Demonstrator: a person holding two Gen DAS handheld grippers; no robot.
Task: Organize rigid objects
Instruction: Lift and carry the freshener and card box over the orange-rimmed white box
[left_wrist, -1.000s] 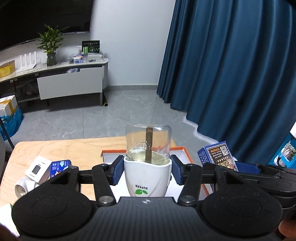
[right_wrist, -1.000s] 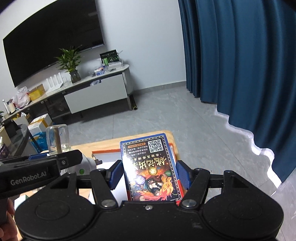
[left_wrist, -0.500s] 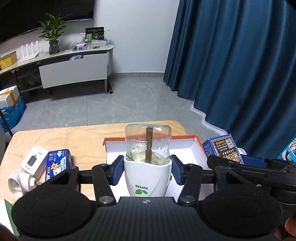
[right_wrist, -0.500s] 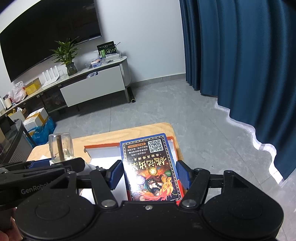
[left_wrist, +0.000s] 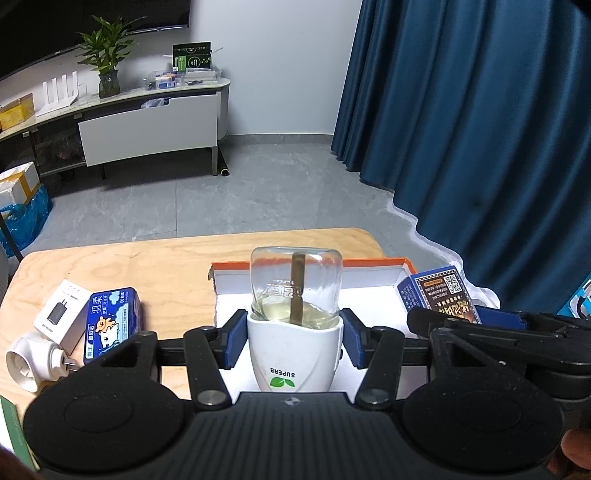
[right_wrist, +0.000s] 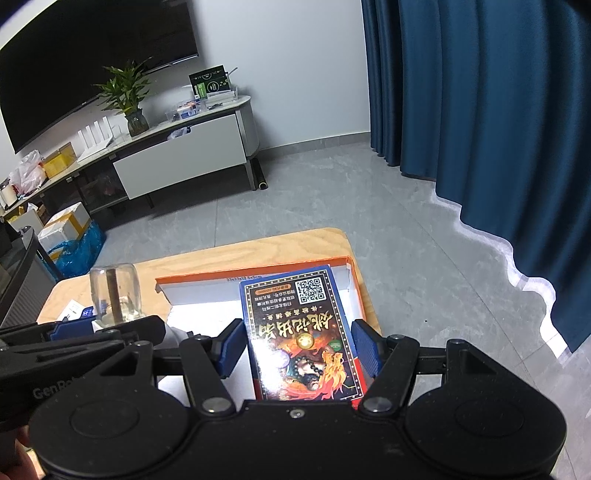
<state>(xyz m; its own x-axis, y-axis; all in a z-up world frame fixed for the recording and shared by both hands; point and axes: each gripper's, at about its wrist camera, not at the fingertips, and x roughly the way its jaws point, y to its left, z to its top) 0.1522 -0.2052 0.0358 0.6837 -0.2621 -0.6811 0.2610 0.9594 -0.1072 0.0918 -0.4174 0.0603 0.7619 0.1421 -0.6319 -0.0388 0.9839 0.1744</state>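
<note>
Left gripper (left_wrist: 293, 338) clamped the fragile, slippery glass diffuser (left_wrist: 294, 325) by its white base; right gripper (right_wrist: 297, 349) clamped the stiff, light box (right_wrist: 303, 332).

Both cameras sit just behind their own jaws, looking forward and down across the wooden table (left_wrist: 155, 258) toward the floor and blue curtain (right_wrist: 480, 110); both views share the orange-rimmed tray (left_wrist: 369, 264)

White-capped glass bottle (left_wrist: 293, 325) and blue box (right_wrist: 303, 332) above orange-rimmed tray (left_wrist: 369, 264).
</note>
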